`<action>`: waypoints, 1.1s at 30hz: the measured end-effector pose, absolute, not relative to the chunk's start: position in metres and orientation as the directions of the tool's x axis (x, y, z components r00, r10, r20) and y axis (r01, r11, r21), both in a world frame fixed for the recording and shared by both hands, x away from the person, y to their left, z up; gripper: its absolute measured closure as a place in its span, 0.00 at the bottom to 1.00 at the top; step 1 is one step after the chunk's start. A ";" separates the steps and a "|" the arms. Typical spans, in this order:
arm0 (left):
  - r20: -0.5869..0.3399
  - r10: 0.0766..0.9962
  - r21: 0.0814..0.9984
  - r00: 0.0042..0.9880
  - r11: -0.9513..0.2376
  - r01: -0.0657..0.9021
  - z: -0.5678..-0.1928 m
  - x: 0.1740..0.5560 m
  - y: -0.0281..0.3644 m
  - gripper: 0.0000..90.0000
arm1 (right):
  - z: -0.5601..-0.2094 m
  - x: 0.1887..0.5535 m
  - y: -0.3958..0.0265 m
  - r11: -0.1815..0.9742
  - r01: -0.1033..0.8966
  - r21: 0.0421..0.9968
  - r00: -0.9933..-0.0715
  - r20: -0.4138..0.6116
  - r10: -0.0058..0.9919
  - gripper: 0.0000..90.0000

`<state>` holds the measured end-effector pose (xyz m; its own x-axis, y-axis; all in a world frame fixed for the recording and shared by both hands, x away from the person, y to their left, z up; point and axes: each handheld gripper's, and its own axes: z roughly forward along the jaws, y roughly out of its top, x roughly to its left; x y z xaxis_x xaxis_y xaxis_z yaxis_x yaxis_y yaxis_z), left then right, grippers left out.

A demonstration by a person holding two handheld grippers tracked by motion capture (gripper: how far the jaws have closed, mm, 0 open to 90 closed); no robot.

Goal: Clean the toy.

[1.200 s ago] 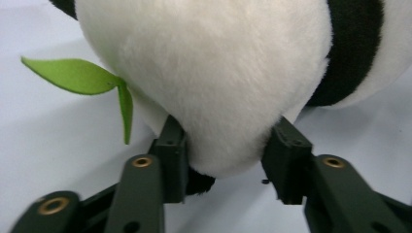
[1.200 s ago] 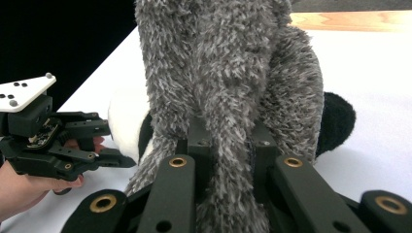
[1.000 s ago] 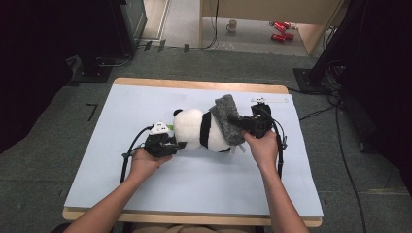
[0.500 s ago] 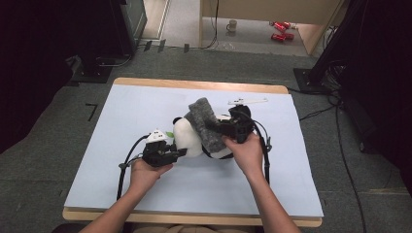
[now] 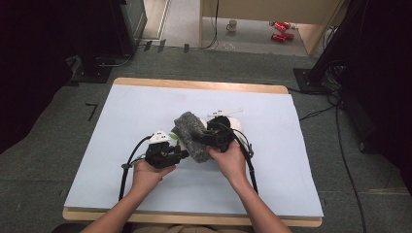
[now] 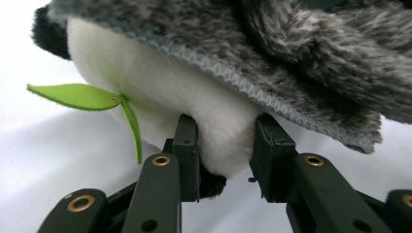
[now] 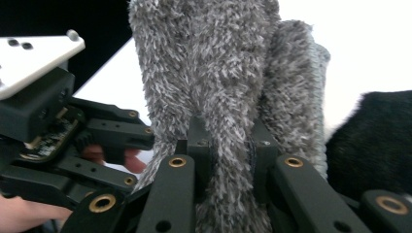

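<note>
While the plush panda lies near the middle of the white surface, a grey furry cloth is draped over most of its body. Seen from above, the left gripper sits just beside the toy's left end, and the right gripper reaches in from the other side, both hands close together. Looking along the left gripper, its fingers have just been closing and now pinch a bulge of the panda's white plush, beside a green felt leaf and under the stitched edge of the cloth. Along the right gripper, the fingers are nearly together, clamped on a fold of the grey cloth that rises between them, with black plush to one side.
</note>
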<state>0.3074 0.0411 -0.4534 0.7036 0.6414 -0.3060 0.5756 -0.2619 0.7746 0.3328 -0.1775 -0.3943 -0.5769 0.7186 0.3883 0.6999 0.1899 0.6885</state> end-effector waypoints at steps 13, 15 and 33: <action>-0.301 0.640 0.767 0.707 -0.278 0.578 -0.457 0.314 0.044 0.76 | -0.393 0.340 -0.210 0.177 0.711 0.681 -0.519 0.339 0.784 0.87; -0.298 0.640 0.767 0.709 -0.281 0.576 -0.457 0.315 0.044 0.76 | -0.391 0.341 -0.217 0.161 0.716 0.679 -0.507 0.347 0.789 0.87; -0.310 0.626 0.755 0.716 -0.296 0.586 -0.457 0.322 0.047 0.76 | -0.387 0.342 -0.287 0.011 0.725 0.688 -0.380 0.387 0.840 0.86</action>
<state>0.3223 0.0469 -0.4573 0.7155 0.6259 -0.3102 0.5857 -0.2955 0.7547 0.3416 -0.2868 -0.3874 -0.3804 0.8399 0.3872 0.7255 0.0113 0.6882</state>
